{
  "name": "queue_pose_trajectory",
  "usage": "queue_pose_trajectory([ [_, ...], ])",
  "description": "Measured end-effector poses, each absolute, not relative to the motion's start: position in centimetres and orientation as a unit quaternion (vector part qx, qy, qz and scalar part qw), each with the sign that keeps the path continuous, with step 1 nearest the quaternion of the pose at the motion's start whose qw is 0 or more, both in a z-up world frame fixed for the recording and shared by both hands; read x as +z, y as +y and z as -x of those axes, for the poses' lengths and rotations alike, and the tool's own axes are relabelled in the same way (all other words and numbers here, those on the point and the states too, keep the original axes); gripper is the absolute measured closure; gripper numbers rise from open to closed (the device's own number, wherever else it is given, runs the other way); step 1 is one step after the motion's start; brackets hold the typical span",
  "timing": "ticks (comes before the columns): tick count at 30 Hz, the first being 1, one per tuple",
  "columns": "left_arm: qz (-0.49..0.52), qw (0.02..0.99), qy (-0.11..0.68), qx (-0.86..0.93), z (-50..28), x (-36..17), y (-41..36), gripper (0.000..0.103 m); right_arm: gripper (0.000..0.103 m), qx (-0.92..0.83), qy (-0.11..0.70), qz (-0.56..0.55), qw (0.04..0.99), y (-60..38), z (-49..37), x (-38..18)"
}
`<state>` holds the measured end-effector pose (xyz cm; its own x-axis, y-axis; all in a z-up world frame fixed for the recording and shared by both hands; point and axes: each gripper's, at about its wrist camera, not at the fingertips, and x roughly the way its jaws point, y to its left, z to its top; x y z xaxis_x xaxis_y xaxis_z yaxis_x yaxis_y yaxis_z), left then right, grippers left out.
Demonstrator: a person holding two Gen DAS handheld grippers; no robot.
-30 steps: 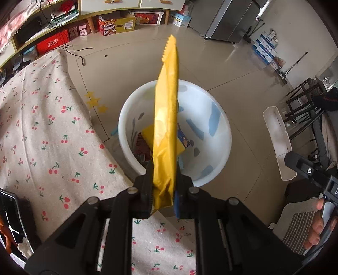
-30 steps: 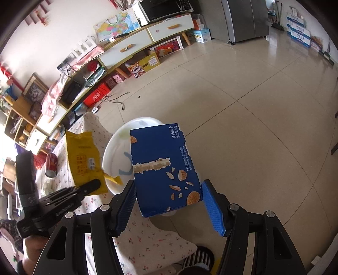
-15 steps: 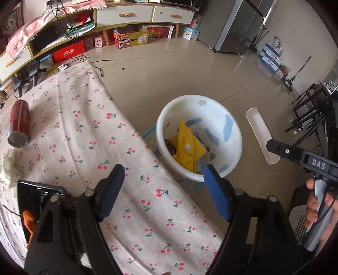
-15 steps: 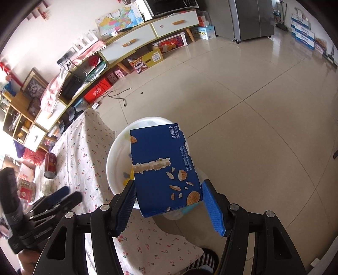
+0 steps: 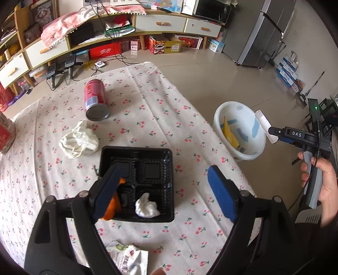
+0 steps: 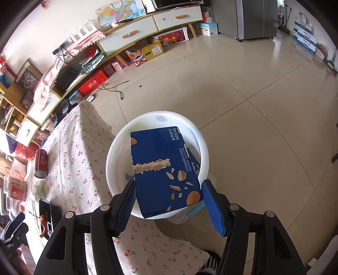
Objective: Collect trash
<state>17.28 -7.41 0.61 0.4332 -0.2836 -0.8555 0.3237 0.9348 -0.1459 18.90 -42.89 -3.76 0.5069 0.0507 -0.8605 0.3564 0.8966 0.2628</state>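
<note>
right wrist view, centre of frame: the right gripper clenches a blue box above the white bin, poised for dropping; the left gripper, jaws opening and empty, hovers over the black tray.

Bright even daylight – floor glare, soft shadows – fisheye edges bent, dark

Beige tiled floor, glossy, reflecting daylight. Long low cabinet with white drawers standing against the far wall; cardboard boxes and a red box sitting beneath it. Grey refrigerator standing at the right. World map leaning on the white wall.
</note>
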Motion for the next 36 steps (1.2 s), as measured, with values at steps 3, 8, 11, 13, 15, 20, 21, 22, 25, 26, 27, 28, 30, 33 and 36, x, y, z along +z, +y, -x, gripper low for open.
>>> queue_pose_trajectory([
  [3,-0.011,0.847,0.505,-0.168,-16.8,0.4,-5.2,0.018,0.038,-0.097,0.486,-0.207,0.844,-42.9,-19.2,-4.0],
  [8,0.000,0.847,0.510,-0.150,-16.0,-0.2,-1.6,0.018,0.027,-0.111,0.482,-0.206,0.844,-43.0,-19.4,-4.1],
  [11,0.007,0.848,0.511,-0.142,-15.5,-0.6,0.2,0.018,0.027,-0.109,0.483,-0.198,0.846,-42.6,-19.4,-3.7],
  [13,0.014,0.849,0.510,-0.138,-15.2,-0.9,1.4,0.018,0.027,-0.109,0.485,-0.188,0.847,-42.1,-19.4,-3.4],
  [15,0.022,0.850,0.508,-0.138,-15.0,-1.2,2.2,0.018,0.026,-0.108,0.489,-0.175,0.848,-41.4,-19.3,-3.2],
  [20,0.027,0.848,0.509,-0.146,-14.9,-1.9,3.1,0.018,0.026,-0.096,0.497,-0.148,0.849,-39.2,-19.1,-2.8],
  [21,0.025,0.848,0.508,-0.146,-14.9,-2.0,3.2,0.018,0.026,-0.093,0.499,-0.144,0.850,-38.7,-19.0,-2.8],
  [22,0.024,0.848,0.509,-0.147,-14.9,-2.1,3.2,0.018,0.026,-0.089,0.500,-0.141,0.850,-38.3,-18.9,-2.7],
  [25,0.021,0.847,0.509,-0.151,-14.8,-2.4,3.1,0.018,0.026,-0.079,0.501,-0.133,0.852,-37.0,-18.4,-2.5],
  [26,0.018,0.848,0.507,-0.153,-14.8,-2.5,2.9,0.019,0.026,-0.075,0.501,-0.130,0.852,-36.5,-18.4,-2.4],
  [27,0.014,0.850,0.502,-0.156,-14.7,-2.4,2.7,0.020,0.026,-0.071,0.501,-0.127,0.853,-36.0,-18.2,-2.3],
  [28,0.010,0.852,0.498,-0.161,-14.8,-2.4,2.5,0.025,0.026,-0.067,0.501,-0.125,0.854,-35.5,-18.1,-2.2],
  [30,0.007,0.853,0.492,-0.175,-14.8,-2.5,2.0,0.036,0.026,-0.056,0.502,-0.120,0.855,-34.5,-17.8,-2.0],
  [33,0.002,0.847,0.494,-0.198,-15.2,-2.8,1.2,0.059,0.026,-0.038,0.502,-0.116,0.856,-33.0,-17.5,-1.8],
  [36,-0.013,0.846,0.491,-0.206,-15.6,-3.1,0.2,0.067,0.026,-0.025,0.502,-0.109,0.858,-31.8,-17.3,-1.7],
])
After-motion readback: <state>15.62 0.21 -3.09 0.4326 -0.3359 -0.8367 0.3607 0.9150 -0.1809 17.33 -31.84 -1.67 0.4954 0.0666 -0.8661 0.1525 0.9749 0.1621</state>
